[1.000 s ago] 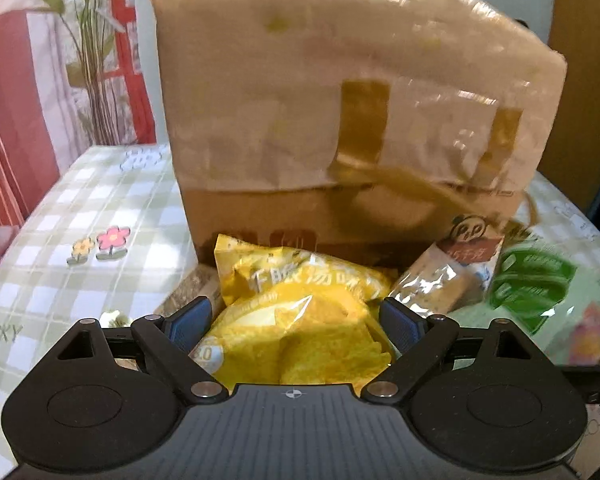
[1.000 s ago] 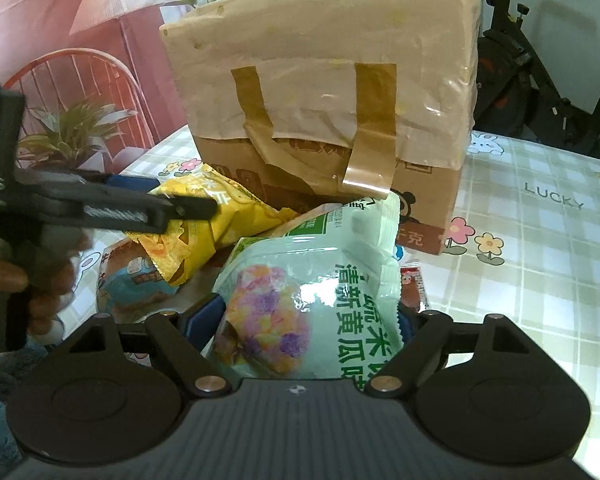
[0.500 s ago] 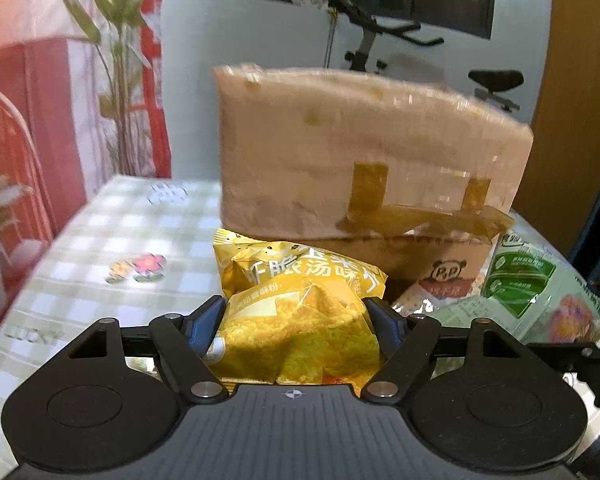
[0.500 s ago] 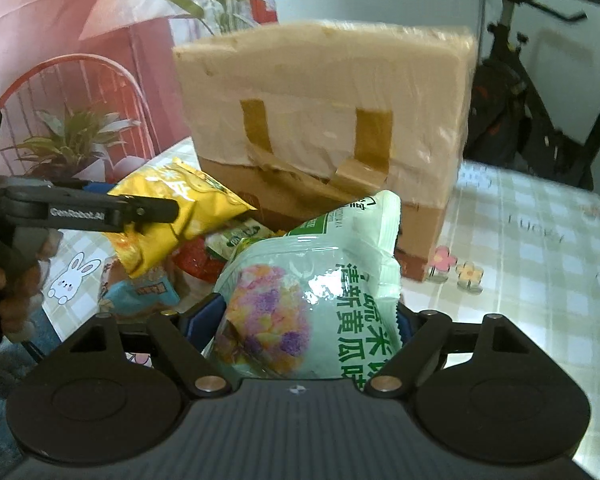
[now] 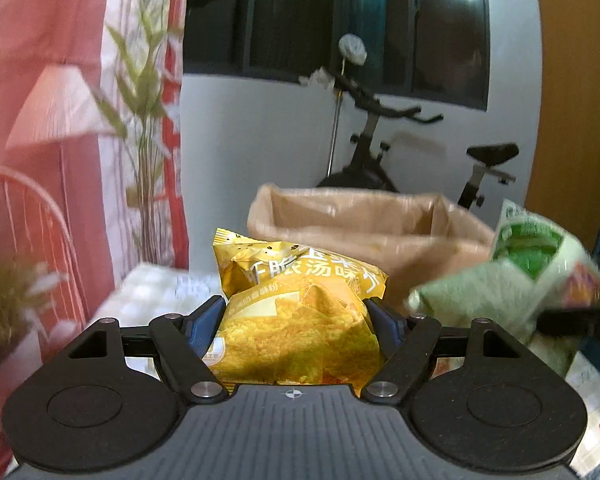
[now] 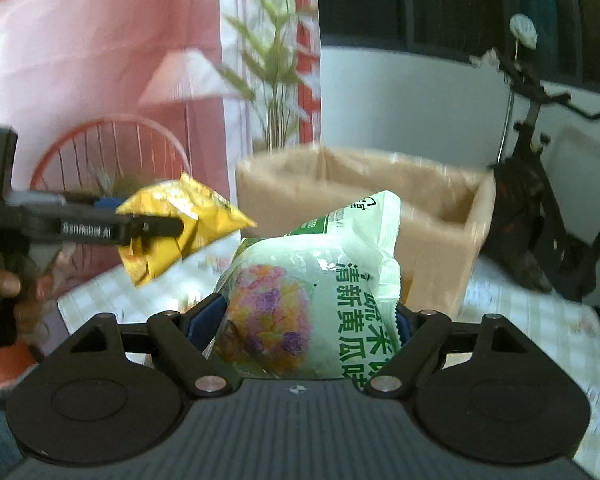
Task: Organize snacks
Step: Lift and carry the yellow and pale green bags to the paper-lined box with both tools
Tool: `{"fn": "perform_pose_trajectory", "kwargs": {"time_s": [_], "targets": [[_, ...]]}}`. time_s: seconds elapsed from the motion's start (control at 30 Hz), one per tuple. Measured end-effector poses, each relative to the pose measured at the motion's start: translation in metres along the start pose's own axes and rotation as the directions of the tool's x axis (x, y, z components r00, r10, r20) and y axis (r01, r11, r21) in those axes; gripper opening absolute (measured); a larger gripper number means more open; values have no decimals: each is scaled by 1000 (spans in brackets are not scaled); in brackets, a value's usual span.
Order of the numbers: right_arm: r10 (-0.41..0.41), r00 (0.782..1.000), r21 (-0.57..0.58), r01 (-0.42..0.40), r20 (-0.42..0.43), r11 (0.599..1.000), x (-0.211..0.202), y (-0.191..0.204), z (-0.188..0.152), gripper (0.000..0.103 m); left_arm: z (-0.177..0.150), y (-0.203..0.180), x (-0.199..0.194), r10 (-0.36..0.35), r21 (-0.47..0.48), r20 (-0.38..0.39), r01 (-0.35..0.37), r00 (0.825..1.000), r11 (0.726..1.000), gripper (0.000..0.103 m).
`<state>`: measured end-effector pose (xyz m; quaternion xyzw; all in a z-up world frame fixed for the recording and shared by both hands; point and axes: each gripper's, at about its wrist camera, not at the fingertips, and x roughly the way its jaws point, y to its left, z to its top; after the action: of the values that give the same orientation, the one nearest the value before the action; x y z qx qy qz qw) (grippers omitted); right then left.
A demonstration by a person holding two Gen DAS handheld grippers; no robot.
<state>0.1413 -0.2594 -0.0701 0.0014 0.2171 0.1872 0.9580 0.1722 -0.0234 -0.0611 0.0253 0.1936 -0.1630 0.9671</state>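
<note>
Behind the checked-cloth counter (image 6: 540,320) stood a black exercise bike (image 5: 380,148) and a tall green plant (image 6: 276,60). Left tongs (image 5: 296,316) were clamped on a yellow foil crisp packet (image 5: 300,320), right tongs (image 6: 308,316) on a pale green plastic snack bag (image 6: 320,288). Both packets hung in the air just before the open tan cardboard box (image 6: 440,216), near its rim.

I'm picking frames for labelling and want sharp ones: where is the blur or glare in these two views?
Left wrist view: the yellow snack bag in the jaws is sharp, but the green snack bag at the right and the cardboard box are smeared by motion. Right wrist view: the green bag is crisp with slight glare, while the box and background are soft.
</note>
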Motion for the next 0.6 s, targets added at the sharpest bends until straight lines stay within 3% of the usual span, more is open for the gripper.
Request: {"fn": "perform_pose_trajectory", "kwargs": {"time_s": [0.17,0.3,0.47,0.6], "targets": [[-42,995,-57,47,87,997,-4,-10,54,82,37,-8,10,-25,-2,71,26,997,1000,79],[-135,983,-116,150,128,982,17,-28,95,82,65,-20,35,-29,34,101,25,994,999,79],[-258,958,-179,278,126,944,74,-55,123,82,91,-36,87,-16,65,73,12,997,998,79],[-300,952,-199,305,60,931,123,-77,121,82,97,-37,127,-2,57,24,0,1000,998,79]]}}
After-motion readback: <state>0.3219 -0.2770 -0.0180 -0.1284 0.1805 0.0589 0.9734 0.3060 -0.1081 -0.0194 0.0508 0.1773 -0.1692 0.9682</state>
